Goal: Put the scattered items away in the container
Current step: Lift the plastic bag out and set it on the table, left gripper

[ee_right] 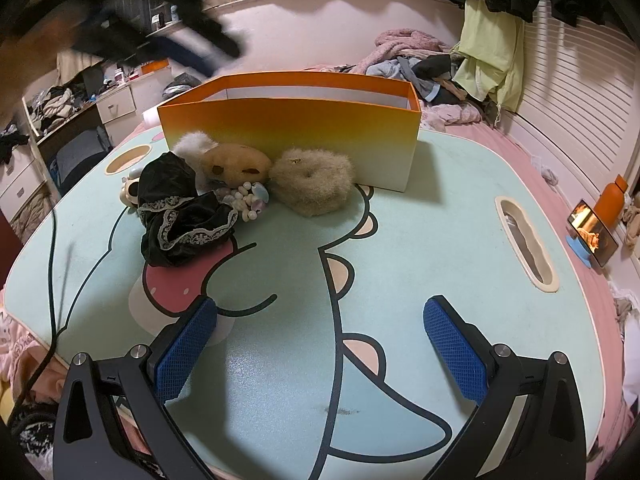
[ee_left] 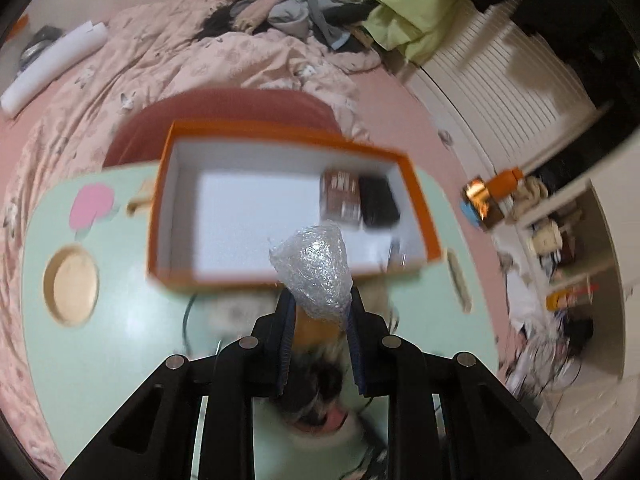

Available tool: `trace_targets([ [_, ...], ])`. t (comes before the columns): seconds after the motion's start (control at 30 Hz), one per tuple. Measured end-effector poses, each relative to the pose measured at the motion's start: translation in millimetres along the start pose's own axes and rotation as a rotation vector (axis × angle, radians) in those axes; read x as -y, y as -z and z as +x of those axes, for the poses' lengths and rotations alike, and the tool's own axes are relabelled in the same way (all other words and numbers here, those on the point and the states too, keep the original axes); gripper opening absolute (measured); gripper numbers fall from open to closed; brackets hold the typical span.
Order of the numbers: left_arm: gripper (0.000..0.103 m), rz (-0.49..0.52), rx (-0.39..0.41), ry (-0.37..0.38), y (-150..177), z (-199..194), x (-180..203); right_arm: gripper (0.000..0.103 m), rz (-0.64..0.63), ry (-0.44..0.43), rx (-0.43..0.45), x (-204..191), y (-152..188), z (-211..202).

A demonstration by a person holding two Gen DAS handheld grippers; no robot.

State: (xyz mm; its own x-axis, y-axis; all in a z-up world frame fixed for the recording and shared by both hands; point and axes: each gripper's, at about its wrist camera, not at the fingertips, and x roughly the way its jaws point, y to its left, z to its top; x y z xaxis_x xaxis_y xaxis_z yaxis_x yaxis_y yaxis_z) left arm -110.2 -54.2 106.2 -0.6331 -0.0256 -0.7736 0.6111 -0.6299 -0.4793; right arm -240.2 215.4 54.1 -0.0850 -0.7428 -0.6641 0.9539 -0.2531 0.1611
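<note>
My left gripper (ee_left: pixel 318 300) is shut on a bubble-wrapped bundle (ee_left: pixel 314 264) and holds it above the near rim of the orange box (ee_left: pixel 158 200). Inside the box lie a brown patterned item (ee_left: pixel 340 198) and a black item (ee_left: pixel 378 202). In the right wrist view the orange box (ee_right: pixel 288 136) stands on the mint table (ee_right: pixel 420 240). In front of it lie a black lace cloth (ee_right: pixel 180 212), a tan plush (ee_right: pixel 236 164), a fluffy beige scrunchie (ee_right: pixel 312 180) and a bead string (ee_right: pixel 248 198). My right gripper (ee_right: pixel 320 336) is open and empty, low over the table's near part.
The left arm shows blurred at top left in the right wrist view (ee_right: pixel 120 28). A phone on a blue stand (ee_right: pixel 592 236) and an orange bottle (ee_right: pixel 612 204) stand right of the table. A black cable (ee_right: pixel 52 264) runs along the table's left edge. Bedding surrounds the table.
</note>
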Motion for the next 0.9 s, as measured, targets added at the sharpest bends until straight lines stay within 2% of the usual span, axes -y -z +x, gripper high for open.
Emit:
trace_targets([
  [0.13,0.022,-0.013,0.006,-0.006,45.9,1.0,-21.5,0.103,0.002,0.001,0.000,1.2,0.1,-0.3],
  [0.27,0.022,-0.044,0.098,-0.044,85.6,-5.4,-40.0,0.103,0.004,0.005,0.000,1.6,0.0,-0.9],
  [0.37,0.023,-0.069,0.134,-0.055,107.5,2.9,-54.4,0.103,0.004,0.005,0.001,3.0,-0.1,-1.3],
  [0.43,0.032,-0.081,0.145,-0.033,118.8,13.9,-61.0,0.103,0.005,0.005,0.001,3.2,-0.1,-1.5],
  [0.47,0.039,-0.067,0.188,-0.034,122.3,12.1,-60.7,0.103,0.005,0.005,0.001,3.3,0.0,-1.2],
  [0.5,0.061,-0.054,0.216,-0.046,125.6,10.3,-59.5,0.103,0.004,0.006,0.000,3.2,0.0,-1.0],
  [0.53,0.087,-0.045,0.239,-0.059,128.8,8.8,-57.9,0.103,0.006,0.009,0.002,3.3,0.0,-1.6],
  [0.57,0.097,-0.047,0.260,-0.069,132.2,7.8,-57.1,0.103,0.007,0.009,0.002,3.9,0.2,-2.6],
  [0.6,0.102,-0.052,0.281,-0.068,136.0,6.8,-57.6,0.103,0.008,0.008,0.002,4.1,0.3,-2.6],
  [0.63,0.102,-0.040,0.289,-0.059,140.2,6.2,-57.7,0.103,0.009,0.008,0.002,4.3,0.3,-2.8],
  [0.73,0.102,0.009,0.335,-0.111,151.4,8.5,-48.5,0.103,0.009,0.010,0.002,5.8,0.2,-3.8],
  [0.83,0.103,0.095,0.319,-0.213,155.1,16.3,-35.5,0.103,0.010,0.012,0.002,5.3,0.6,-3.8],
  [0.9,0.103,0.173,0.289,-0.308,156.9,25.9,-25.4,0.103,0.010,0.014,0.001,6.3,0.1,-3.9],
])
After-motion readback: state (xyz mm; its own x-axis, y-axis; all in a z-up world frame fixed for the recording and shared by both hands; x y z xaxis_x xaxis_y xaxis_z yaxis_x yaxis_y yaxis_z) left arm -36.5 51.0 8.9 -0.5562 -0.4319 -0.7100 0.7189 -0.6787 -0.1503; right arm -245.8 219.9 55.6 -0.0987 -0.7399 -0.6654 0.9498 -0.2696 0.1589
